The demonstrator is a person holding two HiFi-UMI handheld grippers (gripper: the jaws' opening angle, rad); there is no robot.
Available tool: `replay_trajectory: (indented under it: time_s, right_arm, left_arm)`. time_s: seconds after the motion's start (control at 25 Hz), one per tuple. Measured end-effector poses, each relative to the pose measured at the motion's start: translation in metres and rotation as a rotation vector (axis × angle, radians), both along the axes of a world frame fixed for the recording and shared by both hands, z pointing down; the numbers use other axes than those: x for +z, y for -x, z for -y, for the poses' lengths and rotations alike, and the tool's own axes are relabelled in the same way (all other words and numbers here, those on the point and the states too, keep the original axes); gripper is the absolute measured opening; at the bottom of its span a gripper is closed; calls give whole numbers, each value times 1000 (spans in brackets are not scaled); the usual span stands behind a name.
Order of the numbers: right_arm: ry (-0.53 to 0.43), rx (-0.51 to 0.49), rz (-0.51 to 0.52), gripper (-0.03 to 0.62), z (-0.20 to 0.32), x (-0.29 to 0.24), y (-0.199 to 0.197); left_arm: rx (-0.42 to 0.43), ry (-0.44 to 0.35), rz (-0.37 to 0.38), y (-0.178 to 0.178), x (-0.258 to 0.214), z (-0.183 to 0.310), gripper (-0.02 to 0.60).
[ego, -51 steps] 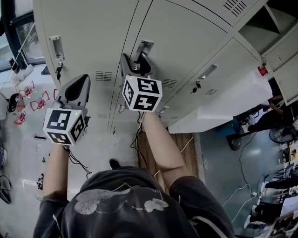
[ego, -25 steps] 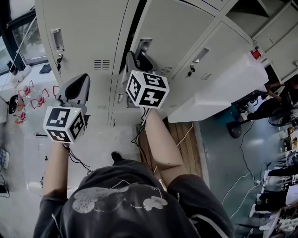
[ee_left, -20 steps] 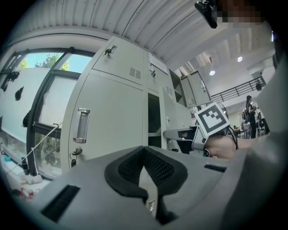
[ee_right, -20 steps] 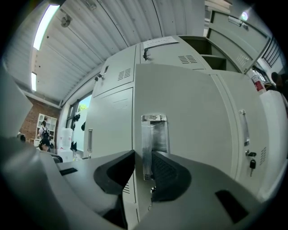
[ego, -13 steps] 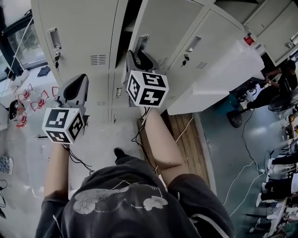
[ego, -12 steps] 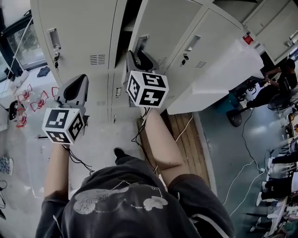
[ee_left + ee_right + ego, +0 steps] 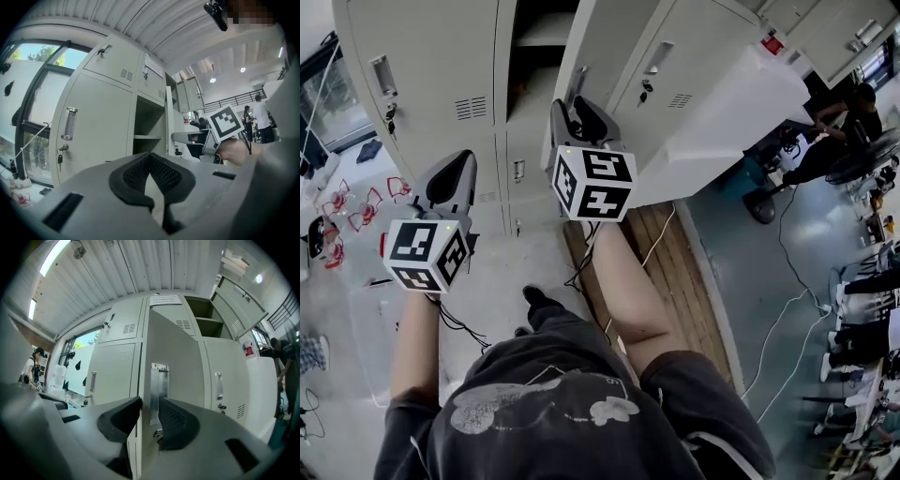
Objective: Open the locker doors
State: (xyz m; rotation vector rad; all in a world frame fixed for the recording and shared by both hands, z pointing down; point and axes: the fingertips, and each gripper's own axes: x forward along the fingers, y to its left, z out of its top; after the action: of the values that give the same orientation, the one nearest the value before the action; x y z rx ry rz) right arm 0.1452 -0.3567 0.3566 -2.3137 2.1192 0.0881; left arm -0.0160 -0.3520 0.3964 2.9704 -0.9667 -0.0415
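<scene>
A row of pale grey lockers fills the top of the head view. My right gripper (image 7: 576, 101) is shut on the free edge of the middle locker door (image 7: 614, 37), at its metal handle plate (image 7: 158, 385). One pad sits behind the edge and the other on the front face. That door stands swung out, baring the dark compartment (image 7: 534, 47) with a shelf. My left gripper (image 7: 455, 161) hangs shut and empty before the closed left locker door (image 7: 431, 56), apart from its handle (image 7: 382, 75) and hanging key (image 7: 391, 114).
A closed locker with a handle (image 7: 658, 58) stands right of the open door, and an upper locker (image 7: 206, 319) is open. A white counter (image 7: 741, 103) juts out at the right over a wooden floor board (image 7: 675, 281) and cables (image 7: 787, 309). People stand at far right (image 7: 844, 112).
The middle door has swung further out with my right gripper on its edge, and the dark opening has widened. The left gripper has drifted back a little, still shut.
</scene>
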Motion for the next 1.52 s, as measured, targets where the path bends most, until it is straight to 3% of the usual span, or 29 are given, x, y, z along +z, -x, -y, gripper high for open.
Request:
replay_trajectory:
  time_s: [0.24, 0.56, 1.08, 1.52]
  right_arm:
    - [-5, 52, -28, 139, -38, -1, -20]
    - [-34, 82, -65, 74, -84, 0, -53]
    - [-39, -76, -63, 72, -121, -1, -104]
    - [-78, -134, -20, 71, -140, 0, -151]
  left_arm:
    - [57, 1, 1, -21, 1, -24, 9]
    - [129, -13, 4, -62, -3, -53, 9]
    - [147, -50, 11, -153, -26, -86, 9]
    - [87, -21, 3, -178, -21, -92, 9]
